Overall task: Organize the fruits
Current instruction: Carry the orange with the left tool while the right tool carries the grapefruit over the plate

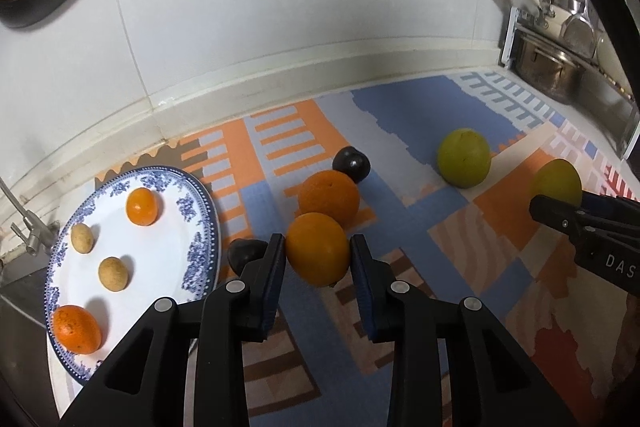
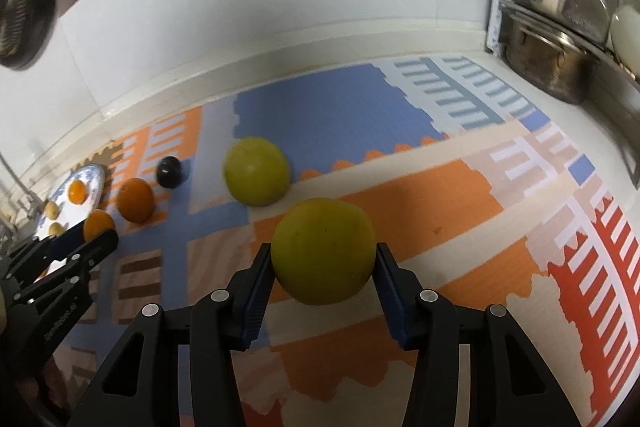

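Orange [image 1: 318, 249] clamped in my left gripper [image 1: 318, 253], green fruit [image 2: 323, 250] in right gripper [image 2: 323, 259] (both destined for plate [image 1: 200, 223], I judge).

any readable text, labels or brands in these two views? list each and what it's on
"DAS": white letters on the black body of the right gripper, cut off at the edge of the left wrist view.
Faint lettering on the body of the left gripper, in the right wrist view: too blurred to read.
Nothing else legible; the plate carries only a blue pattern.
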A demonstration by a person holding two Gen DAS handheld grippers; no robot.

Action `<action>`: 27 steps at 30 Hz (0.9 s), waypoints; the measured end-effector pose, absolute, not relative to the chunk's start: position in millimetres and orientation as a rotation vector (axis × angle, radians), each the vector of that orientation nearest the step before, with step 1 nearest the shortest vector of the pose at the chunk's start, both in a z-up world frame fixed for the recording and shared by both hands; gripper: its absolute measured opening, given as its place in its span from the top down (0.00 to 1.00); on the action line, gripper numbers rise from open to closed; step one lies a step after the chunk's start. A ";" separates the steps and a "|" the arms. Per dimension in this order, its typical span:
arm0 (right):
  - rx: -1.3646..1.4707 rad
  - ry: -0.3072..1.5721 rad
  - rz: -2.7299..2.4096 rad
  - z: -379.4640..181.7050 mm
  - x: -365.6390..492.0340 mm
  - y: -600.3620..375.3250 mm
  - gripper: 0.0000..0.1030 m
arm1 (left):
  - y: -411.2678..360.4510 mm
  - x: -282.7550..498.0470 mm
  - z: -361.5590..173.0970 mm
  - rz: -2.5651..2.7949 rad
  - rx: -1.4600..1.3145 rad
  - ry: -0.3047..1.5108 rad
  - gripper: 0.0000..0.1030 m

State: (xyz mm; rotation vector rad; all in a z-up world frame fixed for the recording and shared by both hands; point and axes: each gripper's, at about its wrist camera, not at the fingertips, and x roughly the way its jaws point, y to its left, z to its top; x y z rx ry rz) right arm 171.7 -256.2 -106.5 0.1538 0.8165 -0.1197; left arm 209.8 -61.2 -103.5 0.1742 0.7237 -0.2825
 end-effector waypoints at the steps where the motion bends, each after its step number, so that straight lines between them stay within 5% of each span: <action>1: 0.148 0.809 -0.110 -103.8 170.6 -254.1 0.52 | -59.6 207.9 -101.0 -0.280 0.171 0.718 0.69; 27: 0.008 0.652 0.231 -39.2 147.1 -175.4 0.52 | 2.7 145.0 -42.9 -0.155 0.057 0.584 0.69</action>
